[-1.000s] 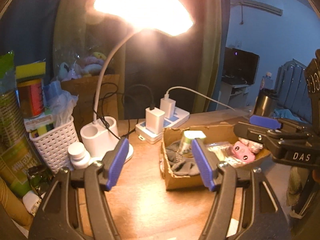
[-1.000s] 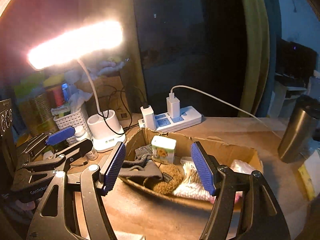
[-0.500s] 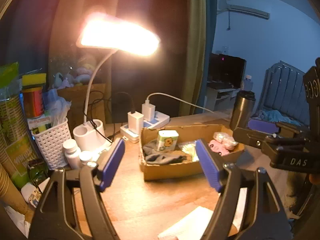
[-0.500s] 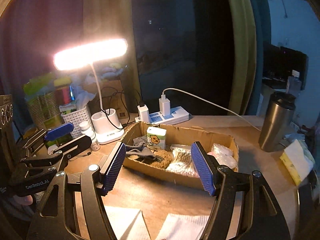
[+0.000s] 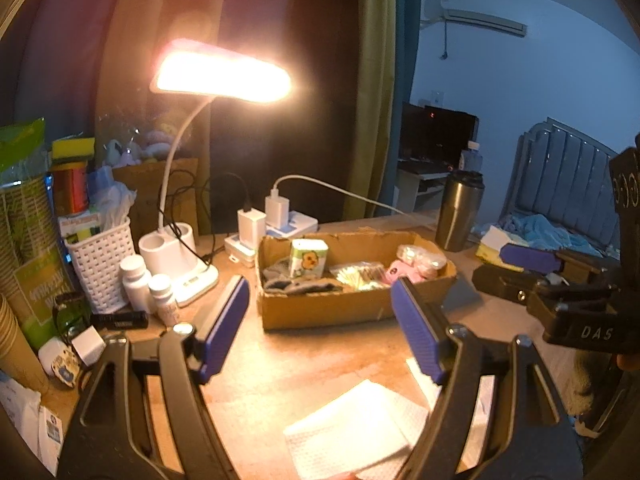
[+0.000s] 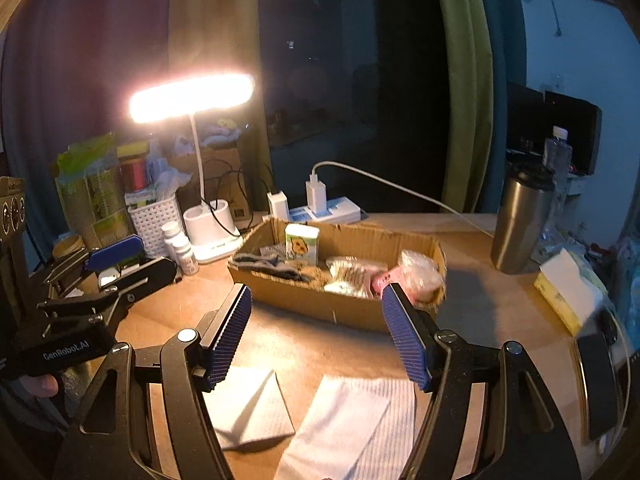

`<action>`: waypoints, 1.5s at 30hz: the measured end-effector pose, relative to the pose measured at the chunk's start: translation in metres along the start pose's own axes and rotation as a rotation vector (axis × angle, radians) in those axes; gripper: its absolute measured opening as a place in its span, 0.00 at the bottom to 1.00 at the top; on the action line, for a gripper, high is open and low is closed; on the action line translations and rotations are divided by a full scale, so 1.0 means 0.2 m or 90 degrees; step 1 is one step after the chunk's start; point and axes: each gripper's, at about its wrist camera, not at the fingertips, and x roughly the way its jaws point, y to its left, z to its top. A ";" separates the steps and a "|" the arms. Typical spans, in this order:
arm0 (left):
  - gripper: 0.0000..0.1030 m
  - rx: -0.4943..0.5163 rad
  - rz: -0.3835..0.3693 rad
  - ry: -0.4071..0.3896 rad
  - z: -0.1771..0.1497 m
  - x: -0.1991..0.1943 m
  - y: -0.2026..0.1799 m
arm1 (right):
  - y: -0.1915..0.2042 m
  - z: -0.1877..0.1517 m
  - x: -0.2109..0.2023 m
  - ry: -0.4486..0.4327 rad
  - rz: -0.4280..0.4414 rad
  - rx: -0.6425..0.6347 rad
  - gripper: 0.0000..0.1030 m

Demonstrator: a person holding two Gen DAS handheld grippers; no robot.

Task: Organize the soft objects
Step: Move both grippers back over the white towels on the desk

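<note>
while i held both tools above the wooden desk (image 6: pixel 304 344), the left gripper (image 5: pixel 320 328) had its blue ribbed pads standing wide apart with nothing between them, and the right gripper (image 6: pixel 316 332) stood just as wide and just as empty. under the right one lay two white folded paper towels (image 6: pixel 352 420), side by side on the desk, the smaller one (image 6: pixel 248 404) to the left; from the left wrist view one of them (image 5: pixel 356 428) showed just below the pads. beyond both tools sat the shallow brown cardboard box (image 6: pixel 320 304), apart from the towels. in it i saw a dark grey bundle of socks (image 5: pixel 296 284) at the left end, a small green and white tissue pack (image 5: pixel 306 256) standing upright, a clear bag of cotton swabs (image 5: pixel 360 274) in the middle, and something pink (image 5: pixel 400 270) beside a crinkly clear packet (image 6: pixel 420 272) at the right end. behind the box stood a white power strip with two chargers (image 5: pixel 272 224), a lit white desk lamp (image 5: pixel 180 256), a white woven plastic basket (image 5: pixel 100 260) and two small white pill bottles (image 5: pixel 148 284). a steel tumbler (image 6: pixel 520 220) stood to the right, near a yellow tissue box (image 6: pixel 568 292).
</note>
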 end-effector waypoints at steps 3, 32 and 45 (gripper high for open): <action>0.73 0.003 -0.005 0.007 -0.04 -0.02 -0.03 | -0.01 -0.06 -0.03 0.010 -0.003 0.002 0.69; 0.73 -0.010 -0.040 0.113 -0.39 0.04 -0.13 | -0.11 -0.59 -0.03 0.151 -0.011 -0.046 0.70; 0.73 -0.028 -0.050 0.134 -0.43 0.10 -0.09 | -0.12 -0.61 0.17 0.207 -0.041 -0.083 0.74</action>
